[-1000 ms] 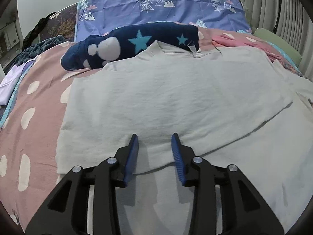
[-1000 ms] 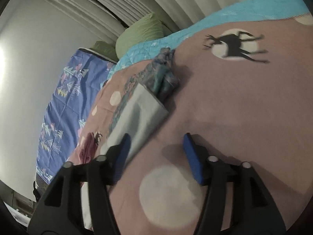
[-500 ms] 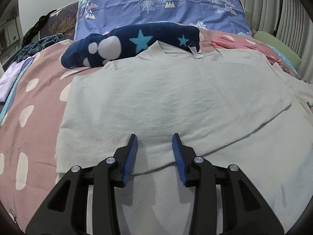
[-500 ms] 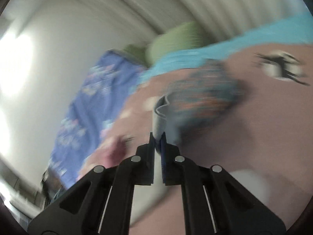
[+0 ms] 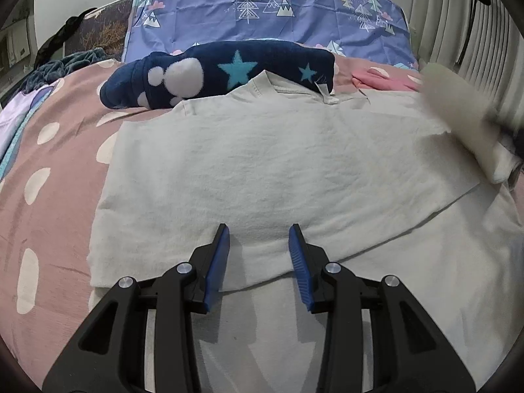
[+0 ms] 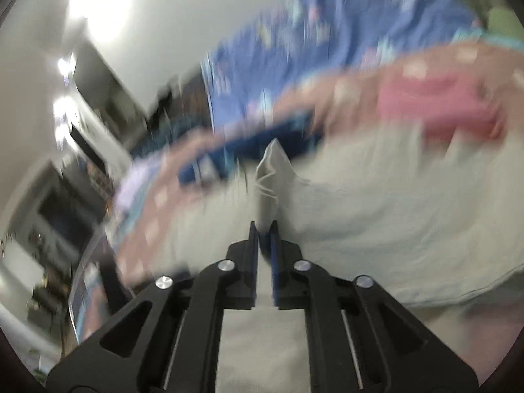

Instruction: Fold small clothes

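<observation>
The pale grey shirt [image 5: 262, 163] lies spread across the pink spotted bed cover [image 5: 49, 196], filling the middle of the left wrist view, collar toward the top by the navy star blanket [image 5: 229, 68]. The left tongs [image 5: 258, 252] sit part-open at the lower centre, resting over the shirt's near folded edge with nothing pinched between them. In the right wrist view, badly blurred, the right tongs [image 6: 264, 229] are nearly closed on a peak of the shirt's fabric [image 6: 270, 190], a sleeve or side edge by the look of it, though the jaws are just easing open with the cloth between them. That same bundle shows as a pale smear at the right edge of the left view.

The step looks like carrying that side across the body. To do it well, the right side wants to land the sleeve flat, edge parallel to the shirt's side, before letting go fully, while the left tongs pin the hem so the body does not drag. A pink garment [image 5: 386, 80] lies near the collar, best kept out of the fold.
</observation>
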`<state>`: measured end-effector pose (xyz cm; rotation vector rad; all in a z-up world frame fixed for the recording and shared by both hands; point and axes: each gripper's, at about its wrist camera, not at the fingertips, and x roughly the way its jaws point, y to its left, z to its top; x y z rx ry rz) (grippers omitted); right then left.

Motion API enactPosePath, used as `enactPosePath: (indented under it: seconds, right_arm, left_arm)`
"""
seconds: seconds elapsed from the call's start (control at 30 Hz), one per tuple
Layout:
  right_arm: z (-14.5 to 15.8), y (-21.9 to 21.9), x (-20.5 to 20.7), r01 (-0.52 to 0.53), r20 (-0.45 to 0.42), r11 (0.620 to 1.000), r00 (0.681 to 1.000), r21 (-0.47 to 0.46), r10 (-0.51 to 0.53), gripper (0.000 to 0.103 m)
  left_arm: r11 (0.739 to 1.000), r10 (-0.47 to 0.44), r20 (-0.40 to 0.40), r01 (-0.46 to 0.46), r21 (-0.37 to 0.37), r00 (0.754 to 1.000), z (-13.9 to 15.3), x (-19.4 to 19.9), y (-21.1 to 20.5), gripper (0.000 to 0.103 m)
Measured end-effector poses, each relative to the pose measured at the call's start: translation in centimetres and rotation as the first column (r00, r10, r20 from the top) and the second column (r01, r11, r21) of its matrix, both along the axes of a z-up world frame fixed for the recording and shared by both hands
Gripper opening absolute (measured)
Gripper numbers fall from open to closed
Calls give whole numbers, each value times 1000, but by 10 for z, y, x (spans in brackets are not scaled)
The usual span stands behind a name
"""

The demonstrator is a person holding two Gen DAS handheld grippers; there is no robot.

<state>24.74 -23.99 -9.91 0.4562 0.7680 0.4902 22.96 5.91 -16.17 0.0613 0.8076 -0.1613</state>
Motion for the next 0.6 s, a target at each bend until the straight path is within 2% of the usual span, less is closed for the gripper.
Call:
enactPosePath:
  seconds: [0.07, 0.13, 0.23, 0.27, 0.3, 0.37, 0.4, 0.5, 0.6]
  right_arm:
    - [-24, 9, 2, -22, -84, 999, 996, -28, 19, 18]
    - [-41, 6, -2, -21, -141, 1000, 990, 2, 21, 18]
    - [-47, -8, -12, 2, -147, 999, 989, 51, 5, 17]
    - [-48, -11, -13, 5, -140, 999, 990, 54, 3, 17]
    - [-52, -14, -17, 7, -131, 998, 991, 57, 1, 17]
    - [-59, -14, -20, 8, -103, 997, 995, 71, 0, 17]
    - [-61, -15, -23, 12, -99, 996, 995, 84, -4, 17]
    - [-58, -19, -22, 16, -88, 996, 996, 87, -8, 17]
    - [-56, -18, -27, 26, -77, 998, 997, 63, -21, 18]
  left_arm:
    - [1000, -1, -2, 1, -7, 1000, 0, 0, 1, 40]
    - [1000, -2, -3, 2, -7, 1000, 0, 0, 0, 40]
    - [1000, -6, -4, 6, -25, 1000, 2, 0, 0, 44]
    - [998, -12, -7, 11, -55, 1000, 4, 0, 0, 47]
    - [990, -28, -14, 26, -136, 999, 8, 0, -1, 47]
    - [960, -82, -16, 75, -270, 996, 14, 0, -9, 47]
    - [945, -118, -11, 109, -308, 993, 17, 0, -18, 47]
    - [918, -241, 7, 231, -323, 970, 24, 4, -59, 49]
    - [907, -328, -32, 306, -290, 944, 18, 15, -102, 49]
